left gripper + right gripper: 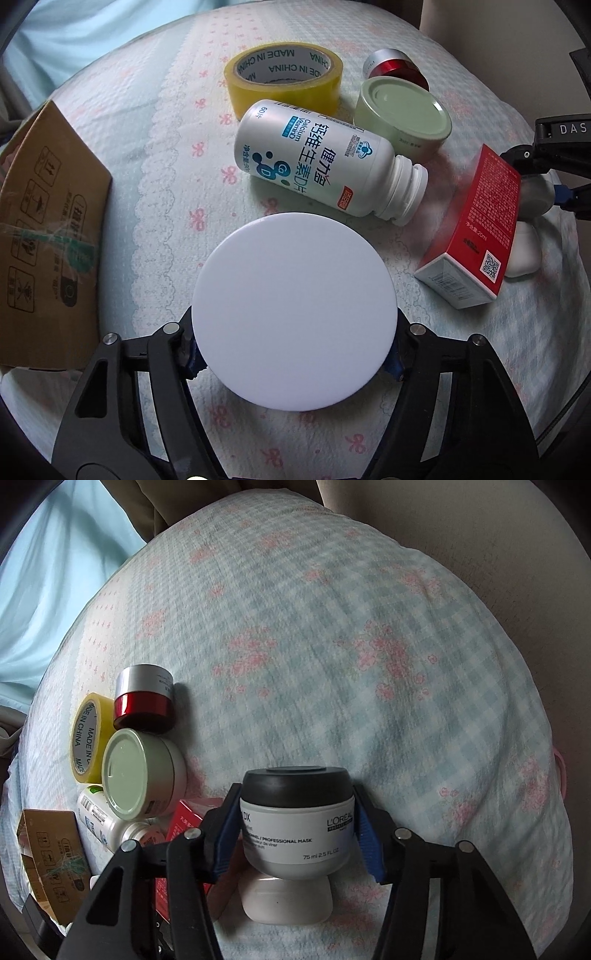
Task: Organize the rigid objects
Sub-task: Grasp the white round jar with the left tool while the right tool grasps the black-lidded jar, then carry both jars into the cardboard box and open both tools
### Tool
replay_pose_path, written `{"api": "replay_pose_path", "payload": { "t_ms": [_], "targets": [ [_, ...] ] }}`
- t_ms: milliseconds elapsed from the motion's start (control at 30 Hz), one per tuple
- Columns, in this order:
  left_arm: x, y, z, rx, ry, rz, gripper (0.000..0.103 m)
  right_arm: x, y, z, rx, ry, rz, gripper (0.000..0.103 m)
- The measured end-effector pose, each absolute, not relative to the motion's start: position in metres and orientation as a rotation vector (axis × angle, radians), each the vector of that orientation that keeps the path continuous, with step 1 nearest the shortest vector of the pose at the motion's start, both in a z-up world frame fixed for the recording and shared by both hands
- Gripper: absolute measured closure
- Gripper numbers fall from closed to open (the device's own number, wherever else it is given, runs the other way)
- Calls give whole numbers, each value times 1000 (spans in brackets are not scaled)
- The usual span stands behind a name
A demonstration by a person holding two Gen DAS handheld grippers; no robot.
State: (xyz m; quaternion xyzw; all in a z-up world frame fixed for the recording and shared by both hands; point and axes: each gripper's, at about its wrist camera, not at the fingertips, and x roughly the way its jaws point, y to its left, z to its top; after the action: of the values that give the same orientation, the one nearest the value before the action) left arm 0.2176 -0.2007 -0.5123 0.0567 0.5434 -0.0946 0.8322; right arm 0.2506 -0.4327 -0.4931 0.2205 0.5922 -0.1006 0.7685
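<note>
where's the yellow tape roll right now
In the left wrist view the yellow tape roll lies on the bedspread at the far side of the pile, behind the calcium bottle, left of the green-lidded jar.

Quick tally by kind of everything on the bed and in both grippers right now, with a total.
Jars: 3, namely the green-lidded jar, the red and silver jar and the L'Oreal jar in the right gripper
Bottles: 1, the vitamin bottle
Tape rolls: 1, the yellow tape
Boxes: 2, the red box and the cardboard box
White round lid in the left gripper: 1
Small white case: 1
Total: 9
</note>
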Motion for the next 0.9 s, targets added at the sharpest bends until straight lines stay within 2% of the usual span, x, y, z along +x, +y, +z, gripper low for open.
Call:
{"api": "replay_pose_path", "payload": {
  "t_ms": [167, 300, 567, 900],
  "targets": [
    [212, -194, -503, 117, 1146, -215, 35, 240, -438, -480, 477, 1260, -257, 51],
    [205, -187, -477, 100, 1137, -235, 35, 232, -435, -455, 464, 1229, -282, 51],
    [201, -144, -366, 40, 1054, -261, 35, 216, -397, -347, 424, 1152, -243, 51],
    [207, -23, -221, 9, 966, -314, 35, 206, -280, -197, 343, 1051, -108, 51]
  ]
}}
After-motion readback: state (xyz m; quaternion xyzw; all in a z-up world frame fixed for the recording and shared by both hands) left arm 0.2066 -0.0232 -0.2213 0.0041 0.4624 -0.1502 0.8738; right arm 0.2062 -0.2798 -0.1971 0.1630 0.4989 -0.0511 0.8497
